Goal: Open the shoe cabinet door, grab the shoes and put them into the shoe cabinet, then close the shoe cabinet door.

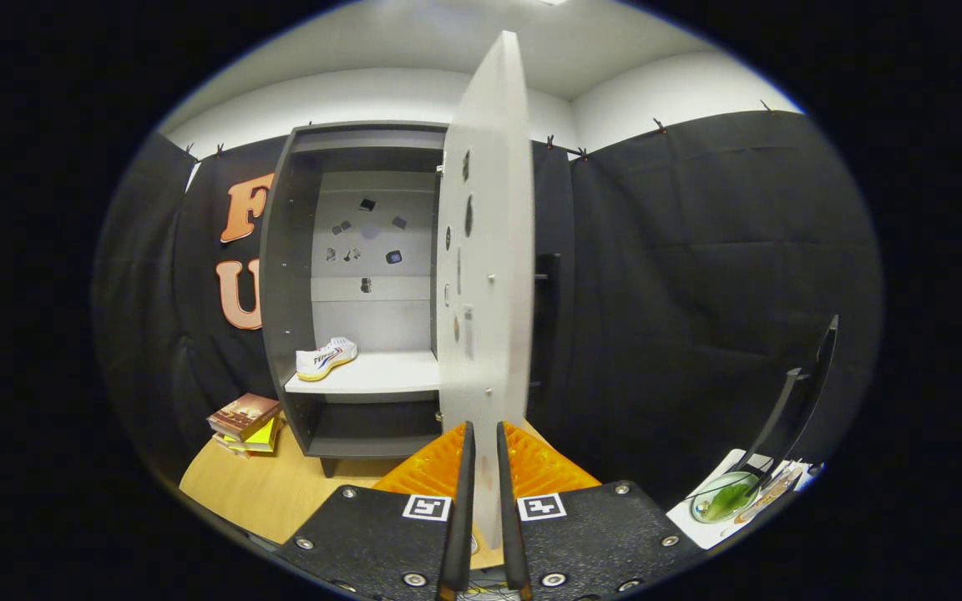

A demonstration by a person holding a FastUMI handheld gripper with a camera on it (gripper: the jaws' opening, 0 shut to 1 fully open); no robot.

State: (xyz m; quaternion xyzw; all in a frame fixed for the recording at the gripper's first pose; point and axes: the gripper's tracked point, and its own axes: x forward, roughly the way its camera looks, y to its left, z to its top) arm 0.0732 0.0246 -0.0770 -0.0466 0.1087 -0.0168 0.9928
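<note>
Gripper [481,484]: my fingers clamped on the open door's [485,250] lower edge.
Shoe [326,358]: on cabinet [281,275] shelf.
Hidden: door covers cabinet's right side.

Shoes: we count one shoe [326,358], beyond our gripper [481,467].
Cabinets: one shoe cabinet [289,275].
Doors: one door [485,250], between our fingers.
Books: one stack of books [245,422].

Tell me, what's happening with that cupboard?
A person's hand-held tongs are pinching the edge of the shoe cabinet door, which stands wide open. A white shoe already sits on the shelf inside the cabinet. Closing the door looks like what's left.
</note>
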